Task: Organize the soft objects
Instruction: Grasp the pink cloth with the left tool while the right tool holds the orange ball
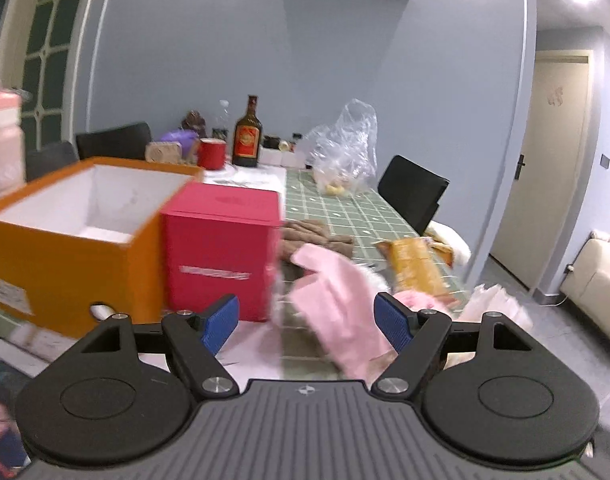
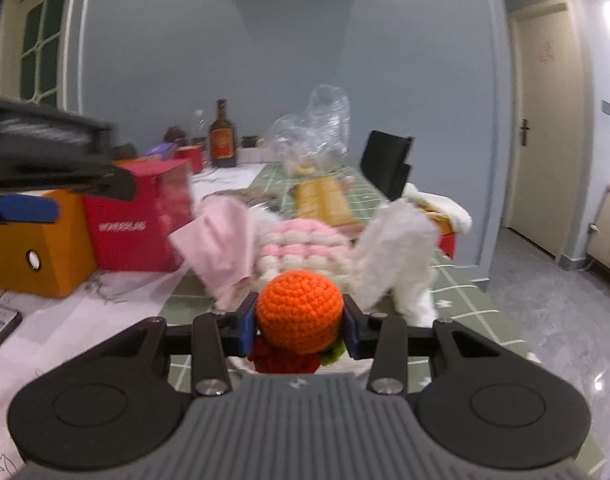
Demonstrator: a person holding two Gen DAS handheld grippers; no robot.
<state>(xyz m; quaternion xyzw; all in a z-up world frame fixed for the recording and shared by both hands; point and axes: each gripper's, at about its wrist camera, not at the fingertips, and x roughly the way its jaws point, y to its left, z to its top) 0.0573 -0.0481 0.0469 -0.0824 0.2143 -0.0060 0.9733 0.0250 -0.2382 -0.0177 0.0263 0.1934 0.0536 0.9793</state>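
Crocheted orange ball (image 2: 299, 310) sits closest to my right camera, low in the centre of the frame, pressed between the two blue pads of the right gripper (image 2: 299, 322). The jaws stand about half closed on it, and a red and a green knitted part hang under the ball. I judge that it is very light and soft, so it gives under the pads; taking it across the widest part of the ball, as now, seems the safest hold, because yarn is not slippery.

Behind it, in the middle of the frame, lie the pink cloth (image 2: 219, 246), a pink and white knitted piece (image 2: 305, 246) and a white fluffy piece (image 2: 397, 256) on the green checked table (image 2: 457, 292). All look limp; I would pinch them at a fold or an edge.

At the left of the frame stand the red box (image 2: 139, 224) and the orange box (image 1: 71, 216), which is open on top.

The left gripper (image 1: 307, 324) hangs wide open with nothing held, above the table before the pink cloth. Both grippers point slightly downward over the table.
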